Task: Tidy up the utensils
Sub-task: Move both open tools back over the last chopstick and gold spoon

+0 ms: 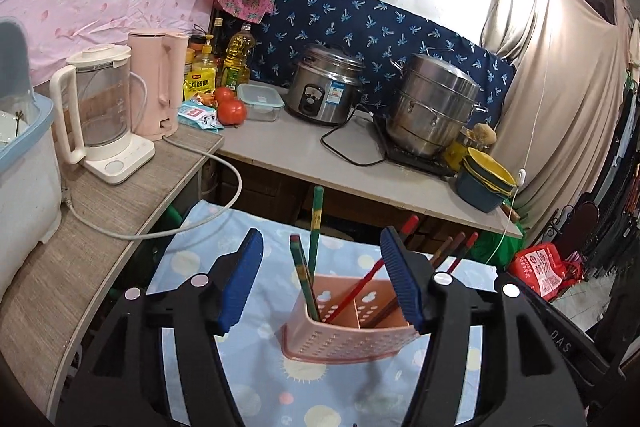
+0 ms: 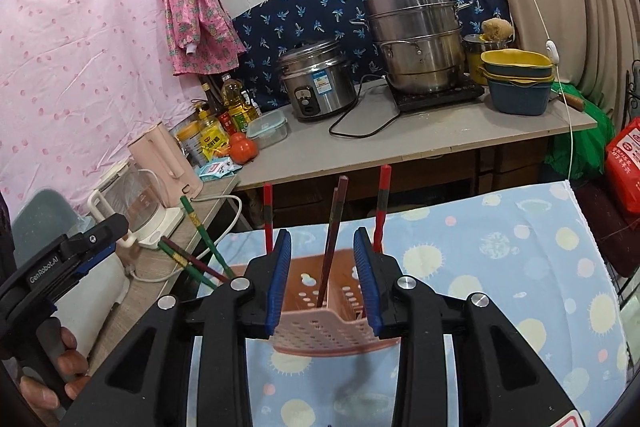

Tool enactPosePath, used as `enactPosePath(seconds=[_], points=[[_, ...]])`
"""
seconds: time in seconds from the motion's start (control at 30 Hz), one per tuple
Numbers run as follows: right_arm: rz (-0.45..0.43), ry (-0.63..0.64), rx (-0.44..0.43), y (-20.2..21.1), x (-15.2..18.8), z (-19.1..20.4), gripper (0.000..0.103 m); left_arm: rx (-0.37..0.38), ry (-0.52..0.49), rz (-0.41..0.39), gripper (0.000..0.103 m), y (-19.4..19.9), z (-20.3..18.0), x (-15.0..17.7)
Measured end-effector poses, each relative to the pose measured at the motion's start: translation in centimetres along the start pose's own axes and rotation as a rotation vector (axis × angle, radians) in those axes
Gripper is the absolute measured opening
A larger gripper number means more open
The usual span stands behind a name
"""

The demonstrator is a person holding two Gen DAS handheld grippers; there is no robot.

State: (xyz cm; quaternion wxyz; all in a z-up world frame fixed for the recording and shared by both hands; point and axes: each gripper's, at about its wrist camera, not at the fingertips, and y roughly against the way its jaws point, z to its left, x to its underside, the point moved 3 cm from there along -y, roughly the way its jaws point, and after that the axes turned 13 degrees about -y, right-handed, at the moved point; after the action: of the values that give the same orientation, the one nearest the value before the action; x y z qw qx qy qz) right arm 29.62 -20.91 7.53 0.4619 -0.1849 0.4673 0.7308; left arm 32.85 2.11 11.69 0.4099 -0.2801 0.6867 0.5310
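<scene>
A pink perforated utensil holder (image 1: 344, 327) stands on the blue patterned cloth (image 1: 256, 379). It holds two green chopsticks (image 1: 314, 227) in its left compartment, a red chopstick (image 1: 360, 285) and several dark ones (image 1: 448, 251). My left gripper (image 1: 324, 279) is open above and around the holder, empty. In the right wrist view the holder (image 2: 320, 327) sits between the fingers of my right gripper (image 2: 322, 279), which is open, with dark chopsticks (image 2: 332, 239) standing between its pads. The left gripper (image 2: 80, 251) appears at the left, held by a hand.
A grey side counter (image 1: 92, 227) holds a white jug kettle (image 1: 96, 115), a pink kettle (image 1: 158, 83) and a cable. The back counter (image 1: 320, 155) carries a rice cooker (image 1: 324, 87), a steel steamer (image 1: 432, 107), stacked bowls (image 1: 484, 183), tomatoes and bottles.
</scene>
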Motion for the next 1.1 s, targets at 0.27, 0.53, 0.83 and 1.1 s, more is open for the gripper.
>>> enactPosePath(seconds=[0.27,0.53,0.83,1.1], points=[[0.032,0.033,0.025,2.6,3.2,-0.7,0.032,-0.010,-0.031,0.053,0.058,2.0,-0.9,3.5],[0.121,0.099,0.089,5.3,10.2,-2.8,0.032,-0.001,-0.071,0.172,0.058,3.3,-2.8,10.7],[0.247,0.150,0.150,8.5,19.2,-5.9,0.032,0.016,-0.091,0.329,0.058,4.5,-4.7,20.1],[0.361,0.173,0.164,10.1,26.0,-7.2,0.032,0.036,-0.117,0.436,0.058,5.7,-5.9,26.1]])
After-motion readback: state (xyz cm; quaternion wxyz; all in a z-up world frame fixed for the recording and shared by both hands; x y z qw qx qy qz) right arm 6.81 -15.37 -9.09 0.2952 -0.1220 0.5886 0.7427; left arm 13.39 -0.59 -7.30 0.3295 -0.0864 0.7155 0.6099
